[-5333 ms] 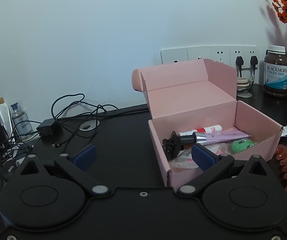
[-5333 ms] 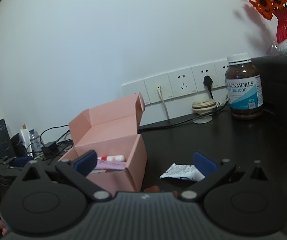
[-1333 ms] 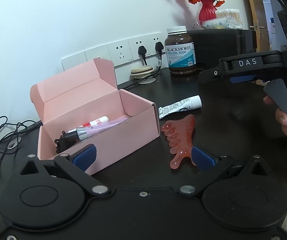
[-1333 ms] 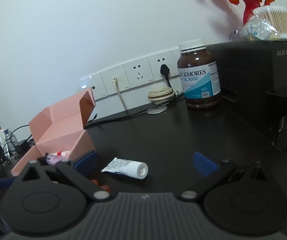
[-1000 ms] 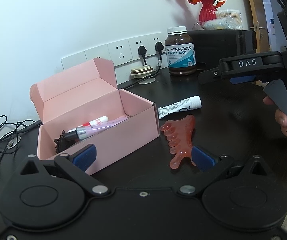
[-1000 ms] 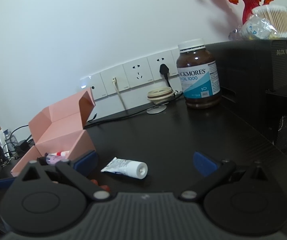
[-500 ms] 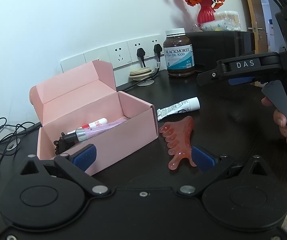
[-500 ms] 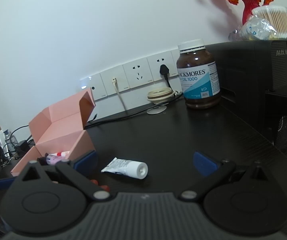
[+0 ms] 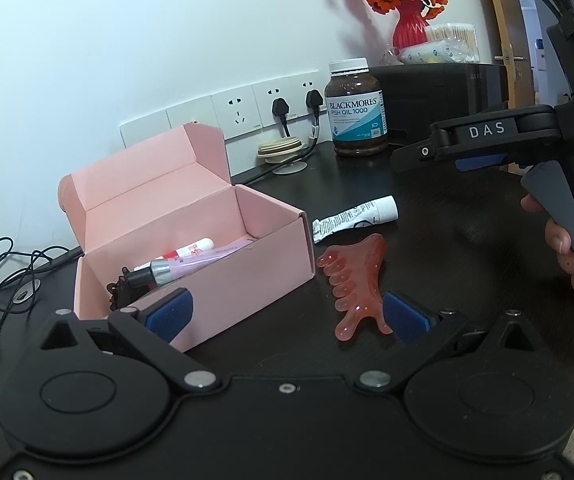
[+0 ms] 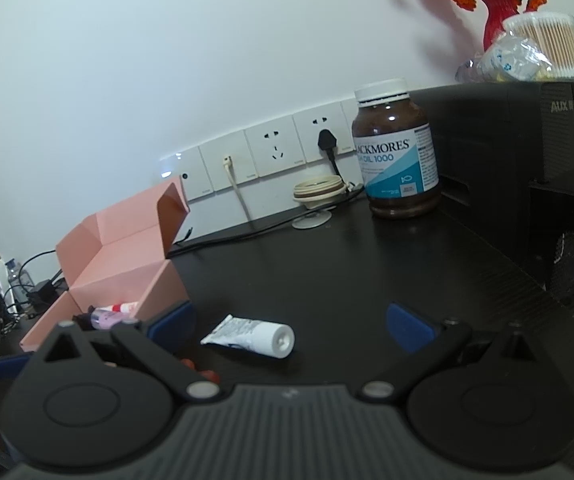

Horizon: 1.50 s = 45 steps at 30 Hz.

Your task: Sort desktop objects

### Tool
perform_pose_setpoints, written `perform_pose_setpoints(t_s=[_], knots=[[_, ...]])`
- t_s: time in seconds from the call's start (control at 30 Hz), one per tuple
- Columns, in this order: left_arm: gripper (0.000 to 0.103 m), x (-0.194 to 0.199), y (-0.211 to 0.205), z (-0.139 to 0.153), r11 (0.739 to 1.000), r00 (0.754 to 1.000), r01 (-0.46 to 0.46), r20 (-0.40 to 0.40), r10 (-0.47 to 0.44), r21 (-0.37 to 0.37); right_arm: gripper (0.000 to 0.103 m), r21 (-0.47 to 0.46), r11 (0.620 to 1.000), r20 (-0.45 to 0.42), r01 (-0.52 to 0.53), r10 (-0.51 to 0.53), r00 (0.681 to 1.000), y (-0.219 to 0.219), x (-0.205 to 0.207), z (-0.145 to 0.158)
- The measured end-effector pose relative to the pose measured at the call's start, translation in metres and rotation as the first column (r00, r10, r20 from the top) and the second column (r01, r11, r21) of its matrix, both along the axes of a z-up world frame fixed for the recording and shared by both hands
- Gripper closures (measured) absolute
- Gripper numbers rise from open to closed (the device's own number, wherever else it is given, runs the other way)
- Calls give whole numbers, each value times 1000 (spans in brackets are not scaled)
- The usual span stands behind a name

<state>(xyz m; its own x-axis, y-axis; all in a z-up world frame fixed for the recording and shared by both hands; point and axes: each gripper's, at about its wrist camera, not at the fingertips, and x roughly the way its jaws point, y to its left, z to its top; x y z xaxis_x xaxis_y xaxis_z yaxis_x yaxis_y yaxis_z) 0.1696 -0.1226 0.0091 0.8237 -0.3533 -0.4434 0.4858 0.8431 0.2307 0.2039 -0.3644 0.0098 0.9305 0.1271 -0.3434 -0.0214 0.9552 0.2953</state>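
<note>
Hovering low over the black bench (image 9: pixel 427 216), the left gripper (image 9: pixel 285 314) stands wide apart, empty. A translucent orange comb-shaped scraper (image 9: pixel 353 276) lies just ahead, its handle end touching the gripper's right blue pad (image 9: pixel 405 318). The open pink cardboard box (image 9: pixel 191 240) holds a red-and-white tube, a lilac tube and a dark hair clip, partly hidden by its front wall. A small white squeezed tube (image 10: pixel 253 336) lies between box and right gripper (image 10: pixel 289 326), also spread wide, holding nothing. From the right wrist, the scraper shows only as red slivers behind the gripper body.
</note>
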Motion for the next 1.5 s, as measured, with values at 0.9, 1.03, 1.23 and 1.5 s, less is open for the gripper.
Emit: perform_pose_setpoints(t_s=[0.9, 1.03, 1.23, 1.5], knots=[[0, 1, 0, 0, 1000, 1000, 9, -10, -9, -6, 1, -5, 1000, -5, 1, -1, 1000, 0, 0, 0], [0, 3, 1, -1, 1000, 1000, 14, -27, -14, -9, 1, -8, 1000, -20, 5, -5, 1000, 0, 3, 0], [0, 3, 3, 0, 1000, 1000, 14, -18, -14, -23, 1, -7, 1000, -9, 16, -16, 1000, -1, 0, 0], [0, 14, 9, 2, 997, 996, 33, -80, -38, -65, 1, 47, 998, -22, 28, -27, 999, -11, 2, -2]])
